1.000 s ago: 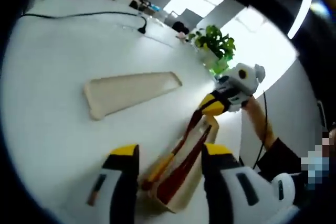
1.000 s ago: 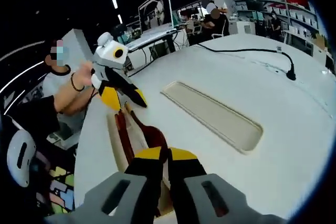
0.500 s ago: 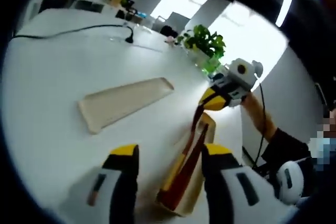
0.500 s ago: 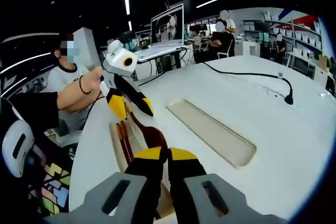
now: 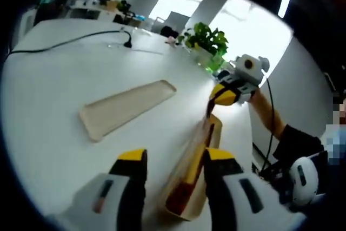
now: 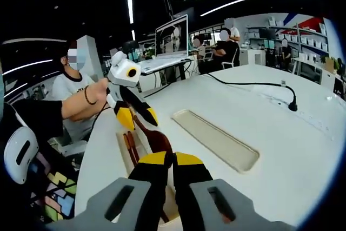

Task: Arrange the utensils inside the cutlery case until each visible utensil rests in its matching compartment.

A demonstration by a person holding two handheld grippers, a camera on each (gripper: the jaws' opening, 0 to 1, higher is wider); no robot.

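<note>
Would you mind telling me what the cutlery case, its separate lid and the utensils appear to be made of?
Cutlery case and lid: matte beige, probably plastic or wheat-straw composite, judging by the smooth moulded rims. Utensils: glossy reddish-brown, likely lacquered wood, though coloured plastic is possible.

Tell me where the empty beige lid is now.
The beige lid lies flat on the white table, apart from the cutlery case.

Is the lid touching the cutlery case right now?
Apart. In the left gripper view, bare white table separates the lid from the cutlery case.
</note>
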